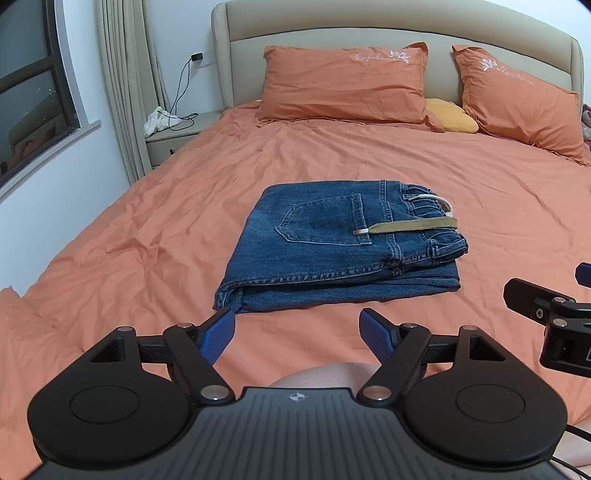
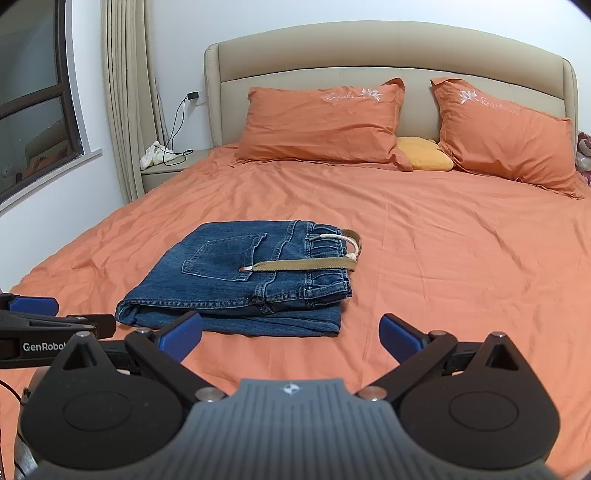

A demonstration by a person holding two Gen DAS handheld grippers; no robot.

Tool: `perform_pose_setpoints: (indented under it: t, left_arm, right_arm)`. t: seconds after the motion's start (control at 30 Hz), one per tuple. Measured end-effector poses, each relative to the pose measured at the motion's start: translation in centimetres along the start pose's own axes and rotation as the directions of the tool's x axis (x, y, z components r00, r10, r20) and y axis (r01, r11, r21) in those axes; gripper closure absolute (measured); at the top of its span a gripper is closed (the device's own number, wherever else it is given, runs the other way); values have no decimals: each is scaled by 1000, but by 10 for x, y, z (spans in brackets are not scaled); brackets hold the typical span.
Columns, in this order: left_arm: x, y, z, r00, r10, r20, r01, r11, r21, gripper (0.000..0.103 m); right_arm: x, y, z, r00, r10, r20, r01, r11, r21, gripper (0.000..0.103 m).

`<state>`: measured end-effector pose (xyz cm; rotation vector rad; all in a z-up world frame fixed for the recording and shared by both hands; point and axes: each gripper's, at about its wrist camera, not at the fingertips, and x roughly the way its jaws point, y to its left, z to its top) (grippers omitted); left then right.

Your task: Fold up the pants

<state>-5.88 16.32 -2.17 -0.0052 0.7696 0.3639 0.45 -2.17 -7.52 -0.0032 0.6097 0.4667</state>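
Blue denim pants (image 1: 332, 243) (image 2: 243, 277) lie folded into a flat rectangle in the middle of the orange bed (image 1: 129, 240) (image 2: 461, 258), back pocket up, waistband to the right. A tan belt (image 1: 406, 225) (image 2: 303, 264) lies across the waistband. My left gripper (image 1: 297, 332) hovers open just short of the pants' near edge, holding nothing. My right gripper (image 2: 291, 334) is open too, empty, near the pants' front right corner. Part of the right gripper (image 1: 546, 310) shows at the right edge of the left wrist view, and the left gripper (image 2: 44, 317) shows at the left edge of the right wrist view.
Two orange pillows (image 1: 343, 85) (image 1: 521, 99) and a small yellow cushion (image 1: 450, 116) rest against the beige headboard (image 1: 369, 22). A nightstand (image 1: 173, 136) with a white cloth and a charger cable stands at the left. Window and curtain (image 1: 122, 92) are on the left wall.
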Motion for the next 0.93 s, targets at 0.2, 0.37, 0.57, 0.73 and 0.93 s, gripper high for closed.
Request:
perform_pose_setpoints:
  t: [0.2,0.37,0.57,0.73,0.93]
  left_arm:
    - [-1,0,0,1000,-2,5,2,1000,-3,13]
    - [-3,1,0,1000,-6,10,6,1000,-7,13]
    - [-4,4,2,1000,-4,16,5,1000,-16,13]
    - [-6,5,2,1000,-2,20,3,1000,-23,13]
    - [-10,5,1,999,-11,30,11,1000,-28,13]
  right_arm:
    - [-2,-1,0,1000,3,2,-3,1000,2,5]
    - [-2,-2,0,1000,3,2,-3,1000,2,5]
    - [-4,-3,1,1000,4,5,-4,1000,3,5]
    - [-7,-2,2,1000,4,11,-4,1000,3,5]
    - [-11,-3,2,1000,4,15,-4,1000,4,5]
